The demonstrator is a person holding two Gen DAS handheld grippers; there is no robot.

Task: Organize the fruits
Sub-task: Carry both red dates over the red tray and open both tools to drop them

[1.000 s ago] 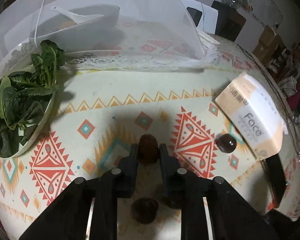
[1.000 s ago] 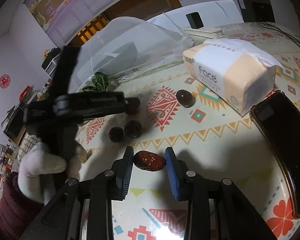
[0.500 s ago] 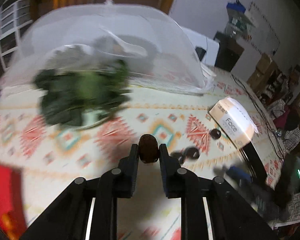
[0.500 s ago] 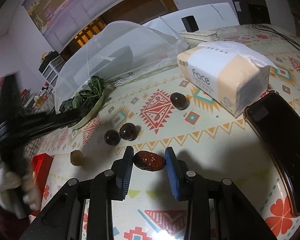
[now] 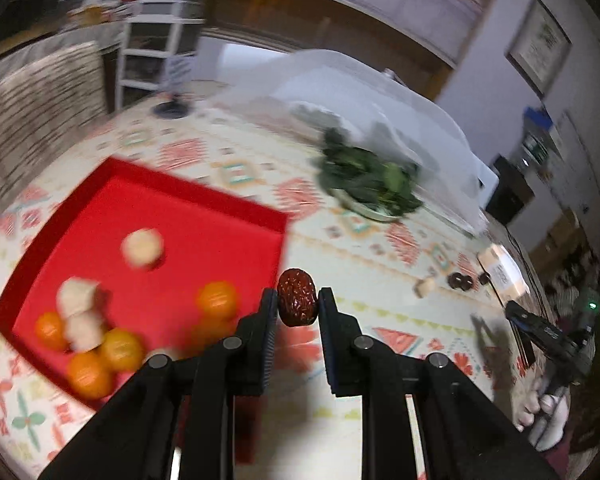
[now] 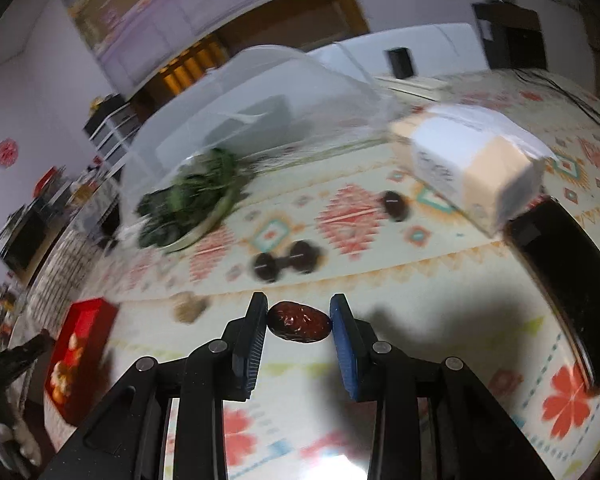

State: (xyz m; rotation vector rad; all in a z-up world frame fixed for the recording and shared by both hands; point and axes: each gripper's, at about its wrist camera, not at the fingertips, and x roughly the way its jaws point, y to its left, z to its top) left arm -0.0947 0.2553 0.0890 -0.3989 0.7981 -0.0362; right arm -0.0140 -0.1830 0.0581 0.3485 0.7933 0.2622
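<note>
Transport is the step in hand: we carry one wrinkled dark-red date (image 5: 297, 297) clamped between the pads of the left gripper (image 5: 298, 306), which hangs just past the near right corner of the shallow red square tray (image 5: 204, 200). The date stands upright in the grip, above the patterned tablecloth (image 5: 380, 316) and not yet over the tray floor. Our right gripper (image 6: 299, 320) is likewise closed on a second wrinkled dark-red date (image 6: 299, 322), held lengthwise and clear of the cloth.

We judge the task partly done. The tray holds several orange round fruits (image 5: 217, 299) and pale lumpy pieces (image 5: 143, 248); three dark glossy round fruits (image 6: 302, 255) and one pale lump (image 6: 188, 305) lie loose on the cloth.

The next move calls for bringing the left gripper over the rim to a bare patch of the tray, lowering, then parting the fingers. The right date should follow (approach from the open side, so the two grippers do not cross).

The left wrist view shows the tray contents and the free space in it; the right wrist view shows the tray only as a small edge-on sliver at far left. The right view alone shows the loose fruit clearly, beside the white and tan tissue pack (image 6: 476, 160) and the plate of green leaves (image 6: 188, 200).
</note>
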